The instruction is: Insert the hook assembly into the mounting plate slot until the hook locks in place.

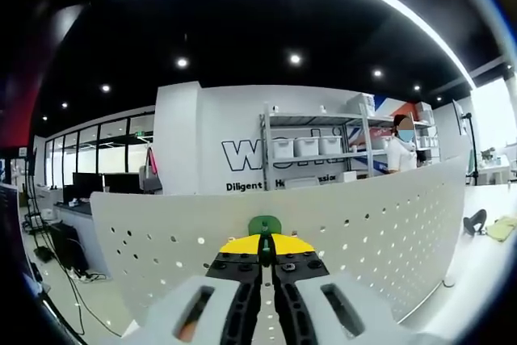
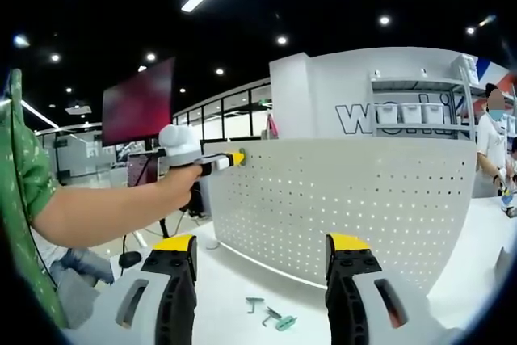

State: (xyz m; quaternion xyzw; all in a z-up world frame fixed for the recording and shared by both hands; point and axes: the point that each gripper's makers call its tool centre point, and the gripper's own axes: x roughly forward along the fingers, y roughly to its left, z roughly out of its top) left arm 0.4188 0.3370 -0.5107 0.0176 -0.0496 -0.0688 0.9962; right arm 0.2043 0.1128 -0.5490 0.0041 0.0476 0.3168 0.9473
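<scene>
1. Clenched on a small green plastic hook (image 1: 264, 225), the left tool (image 1: 266, 250) pressed it against the white perforated metal mounting plate (image 1: 363, 224), near that plate's top edge.
2. Seen from the right gripper view, that left tool met the plate's upper left corner.
3. Released, the right tool (image 2: 260, 250) hung with jaws wide apart above the white worktop (image 2: 234, 288).
4. Two more green hooks (image 2: 271, 314) lay on the worktop before the plate.

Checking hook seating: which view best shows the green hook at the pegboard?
Left gripper view: the green hook sits centred just past the shut left tongs, against the pegboard. Right gripper view shows it small, at the board's top corner.
</scene>
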